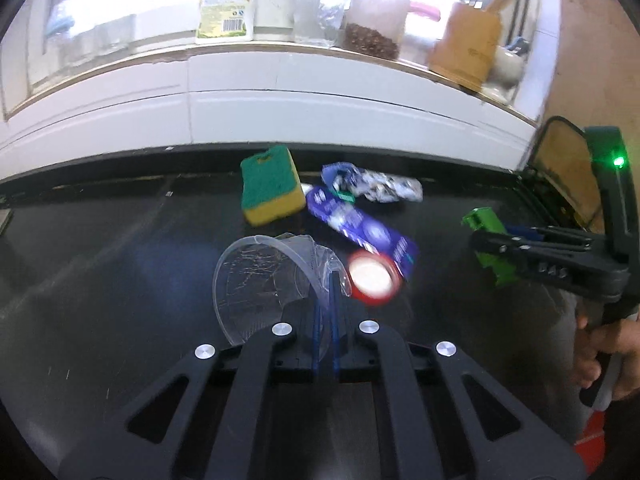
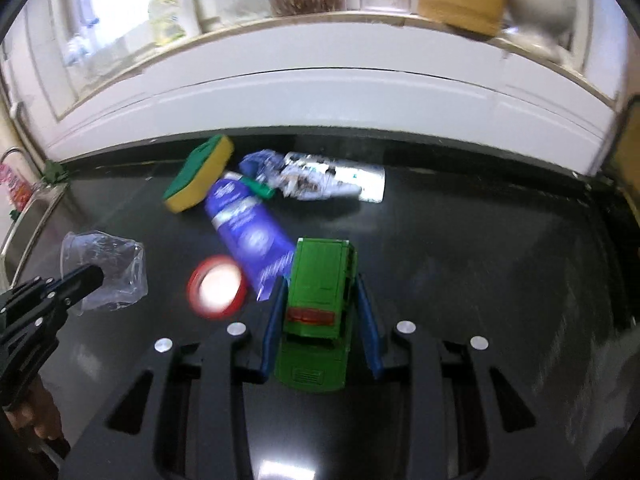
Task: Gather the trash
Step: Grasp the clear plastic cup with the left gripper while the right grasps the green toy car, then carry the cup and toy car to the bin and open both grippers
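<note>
My left hand-held gripper (image 1: 326, 280) pinches the crushed plastic cup (image 1: 264, 276) for binning, while my right hand-held gripper (image 2: 320, 304) clamps the green toy car (image 2: 320, 300), clearing the worktop (image 2: 480, 260).

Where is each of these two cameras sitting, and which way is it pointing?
Left wrist view: sits on the left gripper, looking forward over the black counter toward the windowsill; its fingers pinch a crushed clear plastic cup; the right gripper and hand show at right.
Right wrist view: sits on the right gripper, facing the same way; its fingers clamp a green toy car; the left gripper shows at left.
Both share the sponge, blue tube and red tape roll.
</note>
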Demonstrator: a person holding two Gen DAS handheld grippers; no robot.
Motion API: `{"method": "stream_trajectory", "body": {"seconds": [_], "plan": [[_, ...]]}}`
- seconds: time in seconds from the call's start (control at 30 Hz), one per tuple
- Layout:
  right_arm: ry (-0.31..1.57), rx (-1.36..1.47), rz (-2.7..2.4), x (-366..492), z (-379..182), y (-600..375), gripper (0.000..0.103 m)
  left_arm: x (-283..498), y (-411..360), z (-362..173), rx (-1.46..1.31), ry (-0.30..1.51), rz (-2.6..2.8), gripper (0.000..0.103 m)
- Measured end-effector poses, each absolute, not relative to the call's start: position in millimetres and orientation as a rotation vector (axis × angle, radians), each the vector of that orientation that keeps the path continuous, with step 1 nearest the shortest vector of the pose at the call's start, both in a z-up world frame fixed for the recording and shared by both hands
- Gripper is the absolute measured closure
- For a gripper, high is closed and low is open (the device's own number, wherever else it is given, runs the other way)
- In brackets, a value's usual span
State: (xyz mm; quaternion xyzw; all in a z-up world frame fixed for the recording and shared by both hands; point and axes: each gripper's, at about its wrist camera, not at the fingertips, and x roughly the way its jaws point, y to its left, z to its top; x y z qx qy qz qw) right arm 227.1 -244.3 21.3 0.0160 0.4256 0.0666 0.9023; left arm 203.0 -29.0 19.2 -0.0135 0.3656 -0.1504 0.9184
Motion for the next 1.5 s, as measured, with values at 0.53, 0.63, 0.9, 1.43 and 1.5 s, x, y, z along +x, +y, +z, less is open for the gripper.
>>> {"method": "stream_trajectory", "body": {"seconds": [0.53, 0.63, 0.9, 1.43, 1.5], "plan": [[0.84, 0.052, 0.174, 85.9, 44.2, -245.7, 0.069, 95.1, -22.7, 12.3, 0.045, 0.781, -0.226, 0.1], [0.824, 0.042, 0.211, 83.4, 51.4, -227.2, 0.068, 86.0, -4.9, 18.8, 0.033, 0.763, -0.188, 0.1], [0.8, -0.072, 0.481, 73.0, 66.9, -87.0, 0.068, 30.3, 106.7, 37.4, -0.054, 0.722, 0.028, 0.1], [0.888, -0.343, 1.141, -59.7, 20.0, 259.1, 0.068, -169.3, 352.6, -13.5, -0.309, 0.812, 0.614, 0.1], [0.917, -0.372, 1.167, -68.3, 4.5, 279.4, 0.068, -181.1, 369.1, -30.9, -0.342, 0.841, 0.64, 0.1]]}}
